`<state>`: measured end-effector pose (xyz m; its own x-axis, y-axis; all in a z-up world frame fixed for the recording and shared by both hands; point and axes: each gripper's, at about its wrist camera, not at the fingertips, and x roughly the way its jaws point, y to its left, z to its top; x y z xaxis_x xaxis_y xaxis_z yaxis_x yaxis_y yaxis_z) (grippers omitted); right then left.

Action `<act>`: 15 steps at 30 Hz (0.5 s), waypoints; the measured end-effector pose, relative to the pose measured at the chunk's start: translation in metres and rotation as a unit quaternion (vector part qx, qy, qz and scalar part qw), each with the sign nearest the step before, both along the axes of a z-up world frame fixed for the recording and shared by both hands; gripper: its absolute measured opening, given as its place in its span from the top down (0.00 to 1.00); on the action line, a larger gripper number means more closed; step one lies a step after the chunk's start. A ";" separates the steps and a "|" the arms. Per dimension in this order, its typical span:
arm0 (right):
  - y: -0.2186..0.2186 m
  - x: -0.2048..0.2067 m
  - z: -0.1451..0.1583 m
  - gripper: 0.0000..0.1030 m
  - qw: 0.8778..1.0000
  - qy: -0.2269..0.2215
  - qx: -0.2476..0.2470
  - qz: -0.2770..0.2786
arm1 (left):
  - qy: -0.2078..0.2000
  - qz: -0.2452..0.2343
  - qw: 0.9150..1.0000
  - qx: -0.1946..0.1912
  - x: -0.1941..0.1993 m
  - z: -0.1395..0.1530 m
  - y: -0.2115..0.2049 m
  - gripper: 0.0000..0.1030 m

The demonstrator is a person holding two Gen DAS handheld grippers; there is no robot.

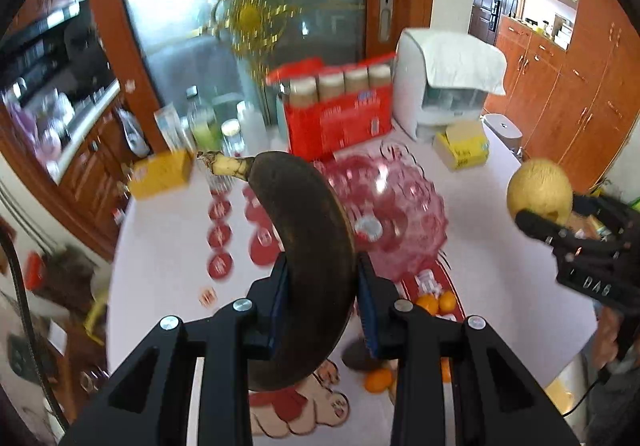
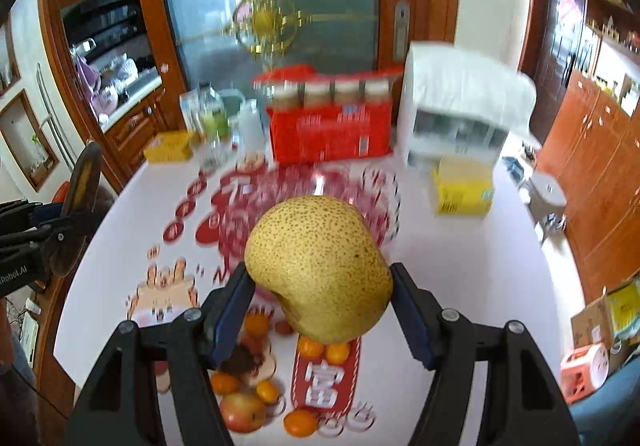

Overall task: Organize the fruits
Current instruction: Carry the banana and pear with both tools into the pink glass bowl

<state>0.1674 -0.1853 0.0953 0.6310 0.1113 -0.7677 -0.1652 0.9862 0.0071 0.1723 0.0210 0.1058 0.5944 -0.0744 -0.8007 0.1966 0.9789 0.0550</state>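
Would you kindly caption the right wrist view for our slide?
Right tool holds a speckled pear above the table.

One banana (image 1: pixel 304 230), one pear (image 2: pixel 320 270), one apple (image 2: pixel 242 412), one glass bowl (image 1: pixel 392 214).

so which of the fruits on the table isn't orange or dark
The red apple nearest the camera on the table's edge; around it lie small oranges and one dark fruit.
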 end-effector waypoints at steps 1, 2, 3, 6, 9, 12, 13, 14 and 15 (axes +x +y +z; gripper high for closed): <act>0.000 0.006 0.008 0.34 1.000 -0.007 -0.002 0.001 | -0.007 -0.005 1.000 0.010 0.006 0.007 -0.005 0.72; -0.001 0.013 0.014 0.34 1.000 -0.012 -0.003 0.002 | -0.012 -0.009 1.000 0.016 0.012 0.011 -0.008 0.72; -0.001 0.021 0.020 0.34 1.000 -0.016 -0.002 0.003 | -0.015 -0.012 1.000 0.019 0.018 0.014 -0.010 0.71; 0.000 0.045 0.021 0.34 1.000 -0.011 0.006 0.006 | -0.012 -0.021 1.000 0.019 0.043 0.010 -0.018 0.71; 0.005 0.071 0.001 0.34 1.000 0.011 0.011 0.012 | 0.003 -0.026 1.000 0.009 0.071 -0.012 -0.023 0.71; 0.009 0.094 -0.038 0.34 0.999 0.045 0.017 0.008 | 0.032 -0.033 0.999 -0.010 0.098 -0.053 -0.028 0.71; 0.009 0.100 -0.051 0.34 0.998 0.055 0.021 0.008 | 0.044 -0.035 0.998 -0.015 0.106 -0.067 -0.029 0.71; 0.010 0.105 -0.066 0.34 0.998 0.064 0.023 0.008 | 0.058 -0.038 0.997 -0.019 0.114 -0.084 -0.030 0.71; 0.010 0.112 -0.083 0.34 0.997 0.076 0.023 0.006 | 0.074 -0.041 0.996 -0.021 0.123 -0.102 -0.033 0.71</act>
<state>0.2794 -0.1751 0.0124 0.5065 0.1555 -0.8481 -0.1702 0.9823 0.0784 0.2955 -0.0117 0.0035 0.4609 -0.1520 -0.8743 0.2784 0.9602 -0.0202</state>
